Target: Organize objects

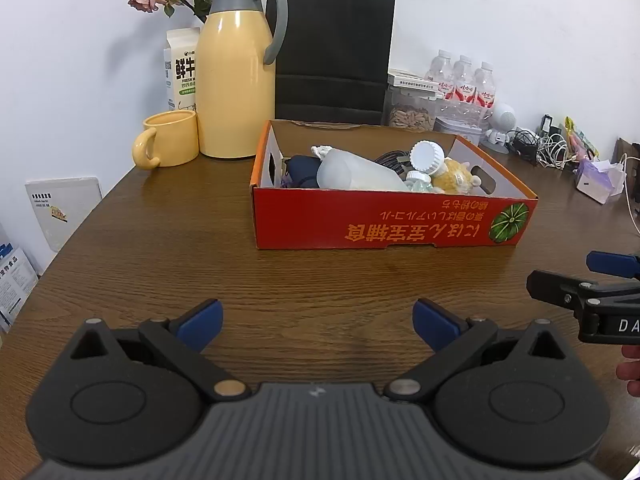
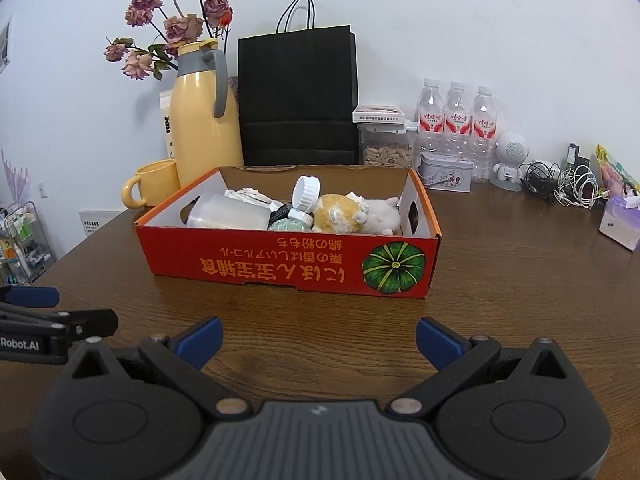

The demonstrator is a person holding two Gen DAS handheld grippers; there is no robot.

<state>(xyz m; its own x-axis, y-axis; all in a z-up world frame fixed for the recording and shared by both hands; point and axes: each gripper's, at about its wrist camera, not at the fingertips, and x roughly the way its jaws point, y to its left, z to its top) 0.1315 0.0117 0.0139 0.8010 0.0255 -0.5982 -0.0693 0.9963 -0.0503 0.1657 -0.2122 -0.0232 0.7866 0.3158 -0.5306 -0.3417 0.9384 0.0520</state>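
Note:
A red cardboard box with a pumpkin picture stands on the wooden table. It holds a frosted plastic cup, a white-capped bottle, a small green bottle, a yellow plush toy, a white plush, a dark blue item and cables. My left gripper is open and empty, short of the box. My right gripper is open and empty too; it shows at the right edge of the left wrist view.
Behind the box stand a yellow thermos, a yellow mug, a milk carton, a black paper bag, water bottles, a seed jar, a tin, tangled cables and a tissue box.

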